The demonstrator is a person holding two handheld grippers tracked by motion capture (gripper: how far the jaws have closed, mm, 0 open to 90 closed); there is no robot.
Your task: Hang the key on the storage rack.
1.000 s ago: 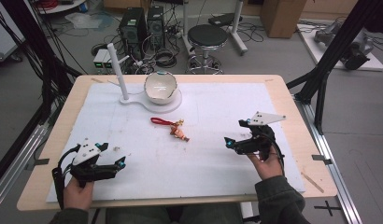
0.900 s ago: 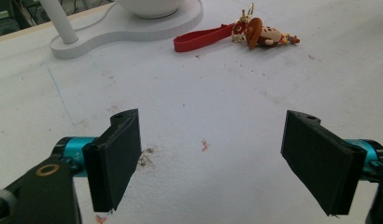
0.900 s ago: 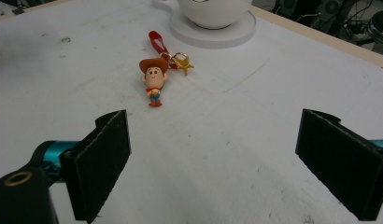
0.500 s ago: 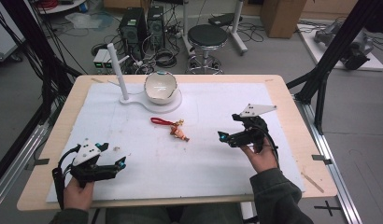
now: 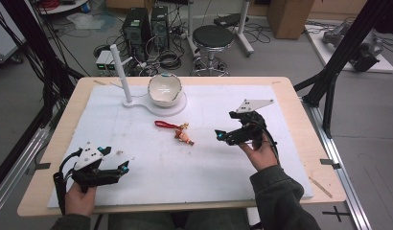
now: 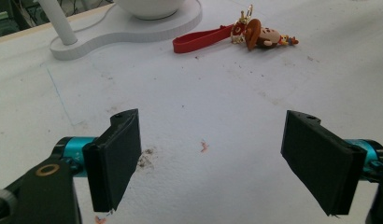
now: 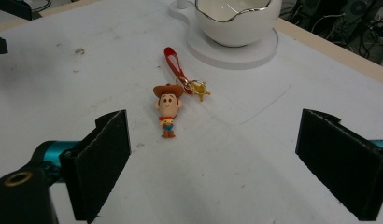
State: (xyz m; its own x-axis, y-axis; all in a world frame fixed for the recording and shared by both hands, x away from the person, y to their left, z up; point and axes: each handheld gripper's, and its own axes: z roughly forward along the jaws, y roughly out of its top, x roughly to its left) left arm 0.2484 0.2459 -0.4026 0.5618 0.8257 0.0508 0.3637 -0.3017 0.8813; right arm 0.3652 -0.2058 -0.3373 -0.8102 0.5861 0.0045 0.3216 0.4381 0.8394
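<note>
right now your right claw point(image 5: 222, 136) hangs over the white mat point(image 5: 223, 167) on the table point(image 5: 290, 91), right of centre, its jaws spread wide and holding nothing. it points toward the keychain point(image 5: 178, 132), which lies flat near the middle of the mat, well apart from the jaw tips. in the right gripper view the keychain point(image 7: 173, 100) sits ahead between your jaws: a small cowboy figure point(image 7: 167, 109) with a brown hat, a gold star charm point(image 7: 199, 88) just beside its head, and a red strap point(image 7: 174, 63) running off toward the bowl point(image 7: 238, 18).

your left claw point(image 5: 119, 167) rests low at the near left corner of the mat, jaws also wide and empty. in the left gripper view the keychain point(image 6: 236, 35) lies far ahead, to the right of the white stand point(image 6: 129, 25).

the bowl point(image 5: 164, 89) sits on the round end of that stand point(image 5: 158, 104) at the far side of the mat, with a white post point(image 5: 121, 74) rising upright from the stand's other end. the keychain lies near the stand but not touching it.
</note>
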